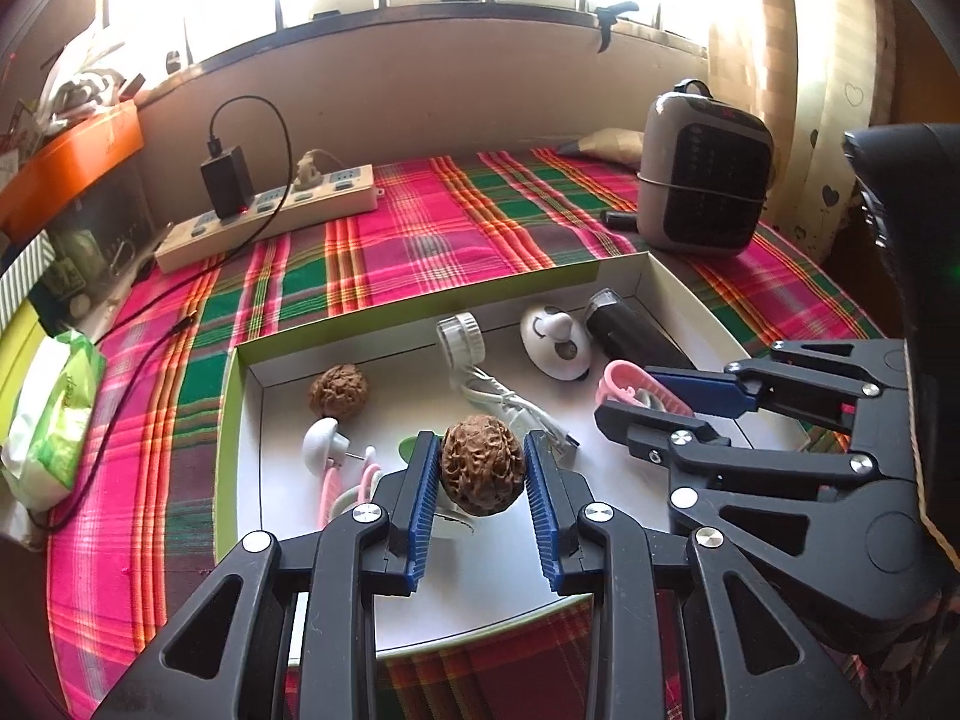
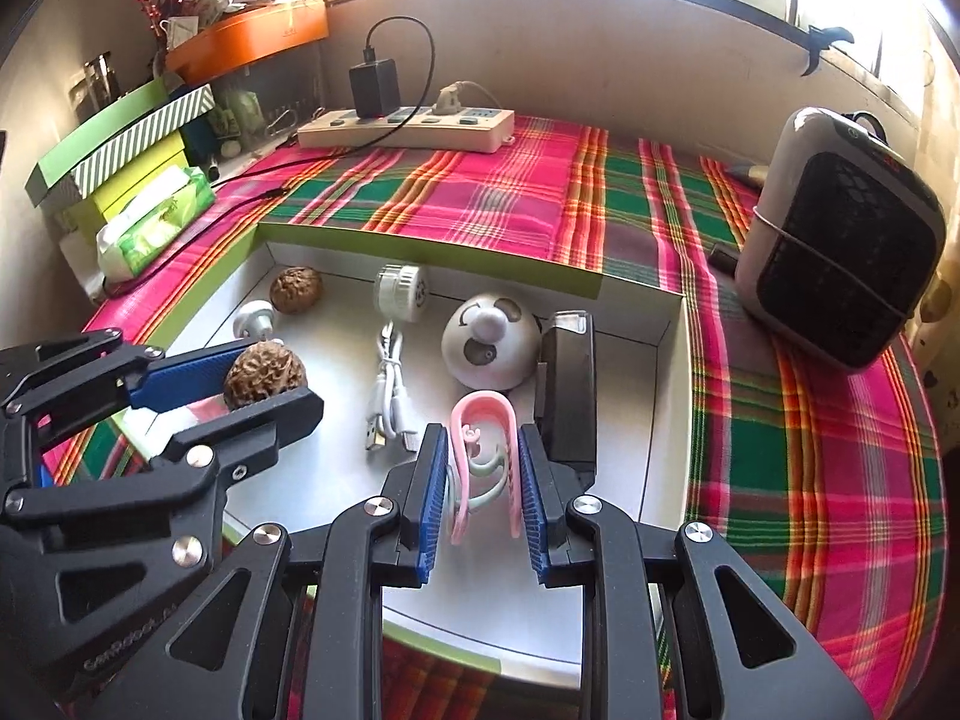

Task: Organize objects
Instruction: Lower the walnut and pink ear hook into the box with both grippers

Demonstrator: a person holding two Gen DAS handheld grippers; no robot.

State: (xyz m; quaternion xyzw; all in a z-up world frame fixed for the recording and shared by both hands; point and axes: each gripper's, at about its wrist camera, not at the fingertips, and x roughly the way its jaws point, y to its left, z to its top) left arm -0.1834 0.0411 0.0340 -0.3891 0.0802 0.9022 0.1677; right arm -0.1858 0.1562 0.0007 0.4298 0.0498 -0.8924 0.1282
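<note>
The walnut point(image 1: 478, 466) sits between the blue pads of your left gripper point(image 1: 478, 480), which is clenched on it and holds it above the floor of the white box point(image 1: 672, 288), near the box's left side. Your right gripper point(image 2: 483, 480) is closed around a pink clip point(image 2: 480, 462), low over the box floor beside the black case point(image 2: 567, 384).

Most of the sorting looks done, as far as these views show: a second walnut point(image 1: 334, 391), a white cable point(image 1: 510, 405), a round white gadget with a face point(image 1: 555, 343), a small clear-capped plug point(image 1: 461, 336) and a white knob point(image 1: 321, 443) already lie inside the box. Nothing small seems left loose on the plaid cloth point(image 1: 420, 228).

What remains, I'd judge, is setting down the two things you hold. Whether the walnut belongs next to its twin at the back-left corner, I can't tell.
</note>
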